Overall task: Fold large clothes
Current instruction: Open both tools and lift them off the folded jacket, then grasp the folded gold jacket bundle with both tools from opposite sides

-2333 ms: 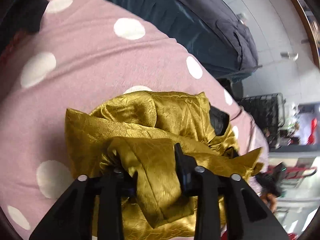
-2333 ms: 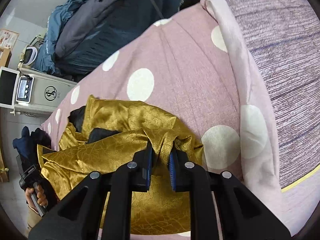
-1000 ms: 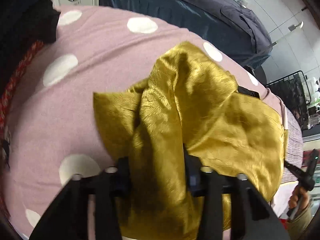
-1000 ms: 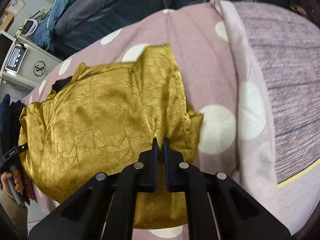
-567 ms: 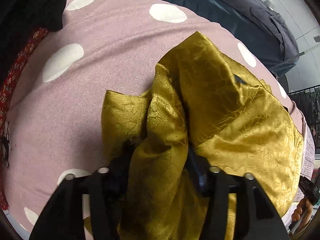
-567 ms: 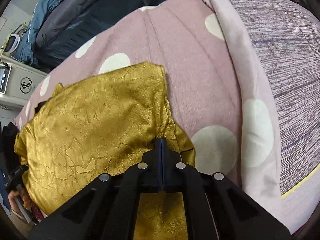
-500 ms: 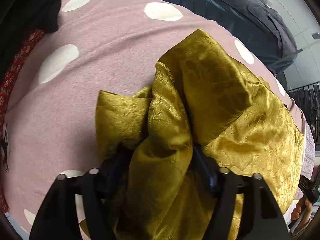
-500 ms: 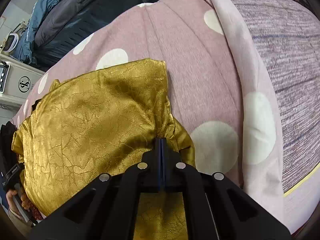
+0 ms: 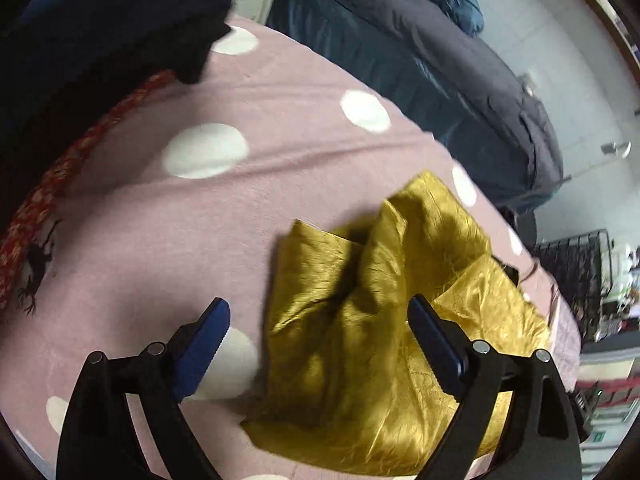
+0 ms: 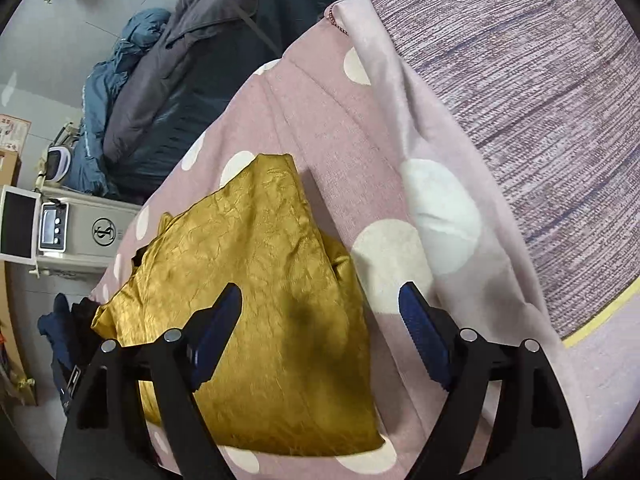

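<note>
A shiny gold garment point(image 9: 384, 320) lies folded and rumpled on the pink sheet with white dots point(image 9: 200, 208). My left gripper point(image 9: 318, 322) hovers over its left edge, jaws opening wide, the cloth loose below them and not pinched. In the right wrist view the gold garment point(image 10: 256, 288) lies flatter, its right edge near a white dot. My right gripper point(image 10: 320, 312) is above that edge, jaws opening, with no cloth pressed between the blue pads point(image 10: 420, 332).
Dark grey and blue bedding point(image 9: 440, 72) is heaped beyond the sheet. A black garment point(image 9: 100, 48) and a red patterned one point(image 9: 36, 216) lie at the far left. A striped lilac blanket point(image 10: 540, 100) covers the right. A white appliance point(image 10: 72, 236) stands off the bed.
Both grippers let go of the gold garment and their jaws spread wide. The cloth dropped onto the sheet, and both grippers pulled back from it.
</note>
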Available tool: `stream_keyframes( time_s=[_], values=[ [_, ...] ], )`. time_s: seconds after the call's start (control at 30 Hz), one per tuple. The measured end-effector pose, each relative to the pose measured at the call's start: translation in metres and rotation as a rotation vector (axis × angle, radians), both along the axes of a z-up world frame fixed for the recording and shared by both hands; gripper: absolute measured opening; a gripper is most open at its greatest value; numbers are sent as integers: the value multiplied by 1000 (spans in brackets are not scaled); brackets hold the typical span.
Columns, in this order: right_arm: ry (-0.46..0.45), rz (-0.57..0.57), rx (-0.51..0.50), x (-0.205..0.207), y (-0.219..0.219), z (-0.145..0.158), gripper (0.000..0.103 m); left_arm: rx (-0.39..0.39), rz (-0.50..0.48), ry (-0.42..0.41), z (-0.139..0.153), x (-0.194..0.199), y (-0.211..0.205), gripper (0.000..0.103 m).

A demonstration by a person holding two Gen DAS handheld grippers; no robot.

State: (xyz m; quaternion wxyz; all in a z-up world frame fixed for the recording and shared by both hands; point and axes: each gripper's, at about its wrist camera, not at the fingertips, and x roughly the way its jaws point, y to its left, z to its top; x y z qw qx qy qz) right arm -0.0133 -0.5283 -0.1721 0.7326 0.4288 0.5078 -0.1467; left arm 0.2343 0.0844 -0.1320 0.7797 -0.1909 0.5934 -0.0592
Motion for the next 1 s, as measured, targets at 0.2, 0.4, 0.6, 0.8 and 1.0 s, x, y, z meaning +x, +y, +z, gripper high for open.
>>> stream_keyframes(
  time_s=[0.2, 0.4, 0.6, 0.8, 1.0],
  values=[
    [-20, 19, 116, -32, 4, -19, 80, -102, 37, 62, -11, -31, 25, 89],
    [6, 101, 202, -27, 39, -52, 80, -229, -10, 163, -44, -49, 15, 91],
    [27, 103, 230, -22, 47, -78, 80, -293, 14, 194, -70, -38, -1, 91],
    [18, 123, 267, -6, 54, -86, 83, -244, -39, 227, -89, -9, -24, 97],
    [13, 140, 229, 6, 62, -85, 84, -173, -95, 213, -87, 4, -45, 96]
  ],
)
